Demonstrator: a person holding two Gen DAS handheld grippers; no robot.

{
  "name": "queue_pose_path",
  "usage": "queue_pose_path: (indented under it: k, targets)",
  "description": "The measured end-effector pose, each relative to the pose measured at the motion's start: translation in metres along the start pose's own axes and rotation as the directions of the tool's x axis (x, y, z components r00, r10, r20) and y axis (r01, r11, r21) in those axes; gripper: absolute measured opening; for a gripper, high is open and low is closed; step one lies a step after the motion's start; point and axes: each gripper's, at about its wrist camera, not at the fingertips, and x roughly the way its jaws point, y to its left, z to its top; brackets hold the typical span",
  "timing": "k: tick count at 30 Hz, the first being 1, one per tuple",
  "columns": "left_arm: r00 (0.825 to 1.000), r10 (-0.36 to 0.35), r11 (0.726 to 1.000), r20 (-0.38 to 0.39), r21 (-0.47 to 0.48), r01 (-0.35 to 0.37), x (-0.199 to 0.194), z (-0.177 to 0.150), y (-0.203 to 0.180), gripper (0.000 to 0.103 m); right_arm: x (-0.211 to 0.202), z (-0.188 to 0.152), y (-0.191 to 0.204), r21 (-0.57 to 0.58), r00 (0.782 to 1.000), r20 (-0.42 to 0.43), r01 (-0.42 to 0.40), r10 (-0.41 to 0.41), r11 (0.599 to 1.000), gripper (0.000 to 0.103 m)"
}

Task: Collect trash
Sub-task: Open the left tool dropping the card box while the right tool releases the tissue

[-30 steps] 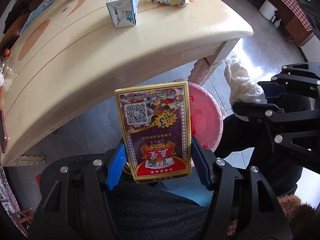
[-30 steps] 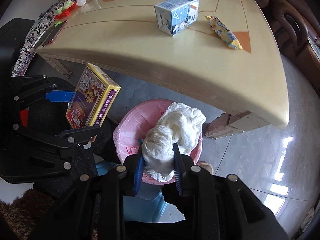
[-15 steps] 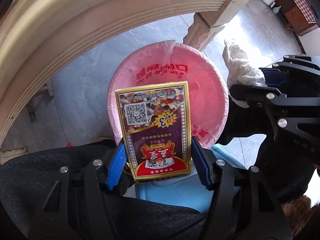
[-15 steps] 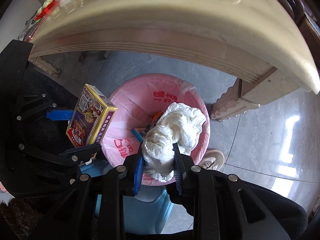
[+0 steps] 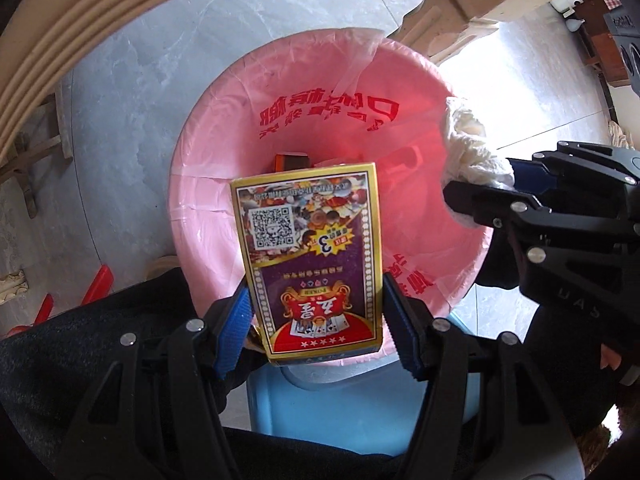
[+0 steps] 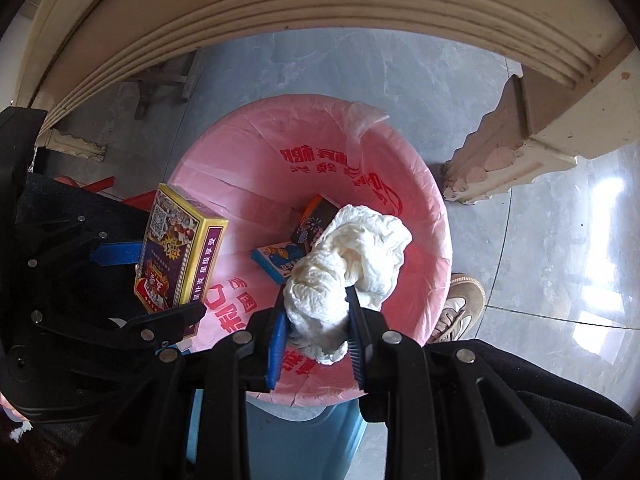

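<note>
A yellow-edged purple and red cardboard playing-card box (image 5: 314, 258) is clamped between the blue pads of the left tool (image 5: 316, 328) and is held upright over the near side of a round bin lined with a pink plastic bag printed in red characters (image 5: 224, 136). The same box (image 6: 180, 256) is seen from the right wrist view at the left rim of the bin (image 6: 248, 136), gripped by its lower end.

A crumpled white wad of tissue paper (image 6: 352, 264) is pinched between the blue pads of the right tool (image 6: 316, 332), and is held above the right half of the bin opening. From the left wrist view this wad (image 5: 468, 152) is seen at the right rim, in front of the right tool (image 5: 496, 188).

Inside the bin, a small blue carton (image 6: 276, 258) and a dark box with an orange edge (image 6: 316, 222) are lying on the bottom, touching each other. The orange-edged box (image 5: 292, 160) is partly hidden behind the card box in the left view.

The bin is standing on a grey tiled floor (image 6: 420, 72) just beside a carved cream leg (image 6: 516, 152) of the worktop (image 6: 320, 4), whose ribbed edge arches over the top of both views. A tan shoe (image 6: 460, 308) is visible on the floor at the bin's right side.
</note>
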Motion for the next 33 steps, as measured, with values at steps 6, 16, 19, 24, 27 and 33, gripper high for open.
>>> queue_pose_path:
  k: [6, 16, 19, 24, 27, 33]
  targets:
    - [0.998, 0.045, 0.999, -0.044, -0.004, -0.045, 0.018, 0.005, 0.003, 0.061, 0.021, 0.007, -0.007, 0.017, 0.997, -0.053, -0.051, 0.051, 0.999, 0.027]
    - [0.995, 0.053, 0.999, -0.079, -0.007, -0.054, 0.027, 0.011, 0.008, 0.061, 0.04, 0.012, -0.009, 0.034, 0.99, -0.101, -0.097, 0.1, 0.995, 0.028]
    - [0.995, 0.057, 0.998, -0.086, -0.007, -0.058, 0.029, 0.013, 0.008, 0.062, 0.041, 0.012, -0.008, 0.032, 0.99, -0.105, -0.092, 0.095, 0.995, 0.032]
    - [0.993, 0.081, 0.997, -0.09, 0.014, -0.08, 0.03, 0.013, 0.006, 0.071, 0.045, 0.015, -0.004, 0.018, 0.991, -0.104, -0.078, 0.079, 0.997, 0.048]
    - [0.993, 0.082, 0.997, -0.086, 0.011, -0.081, 0.03, 0.013, 0.007, 0.074, 0.045, 0.014, -0.005, 0.018, 0.992, -0.101, -0.071, 0.073, 0.997, 0.051]
    - [0.993, 0.089, 0.996, -0.083, 0.0, -0.089, 0.03, 0.015, 0.01, 0.075, 0.045, 0.014, -0.005, 0.017, 0.992, -0.106, -0.064, 0.065, 0.998, 0.053]
